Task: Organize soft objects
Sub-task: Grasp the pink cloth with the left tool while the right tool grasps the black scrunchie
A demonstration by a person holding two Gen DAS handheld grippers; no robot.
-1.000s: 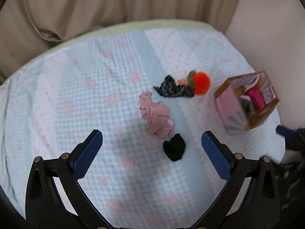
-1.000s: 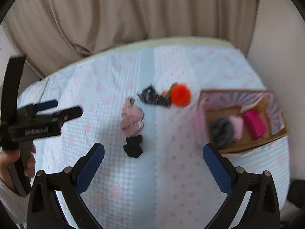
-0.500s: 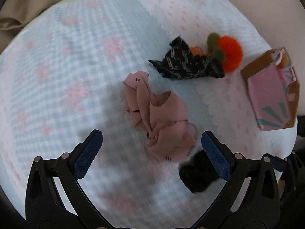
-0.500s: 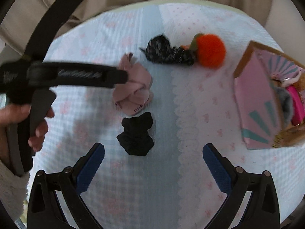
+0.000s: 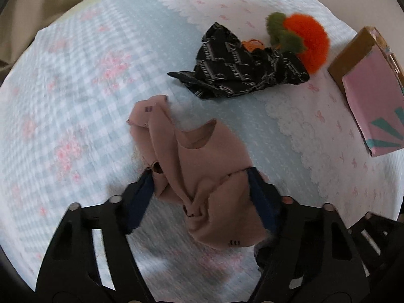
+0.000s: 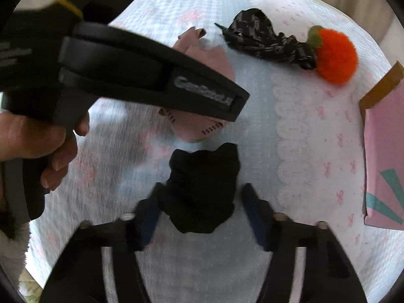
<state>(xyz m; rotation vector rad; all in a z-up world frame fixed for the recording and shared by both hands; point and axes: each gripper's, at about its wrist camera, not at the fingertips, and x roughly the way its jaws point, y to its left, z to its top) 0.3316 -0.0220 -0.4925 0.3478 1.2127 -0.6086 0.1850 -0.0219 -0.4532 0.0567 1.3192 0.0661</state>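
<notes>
My left gripper (image 5: 202, 199) narrows around the pink cloth (image 5: 199, 166), my right gripper (image 6: 202, 214) around the black scrunchie (image 6: 202, 189); patterned scarf (image 5: 242, 68) and orange pompom (image 5: 308, 40) lie ahead, unsorted.

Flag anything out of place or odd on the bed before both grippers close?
Nothing damaged or spilled. Four soft things lie loose on the bedspread outside the box: pink cloth, black scrunchie, patterned black cloth, orange pompom. That matches an unfinished tidy-up.
</notes>
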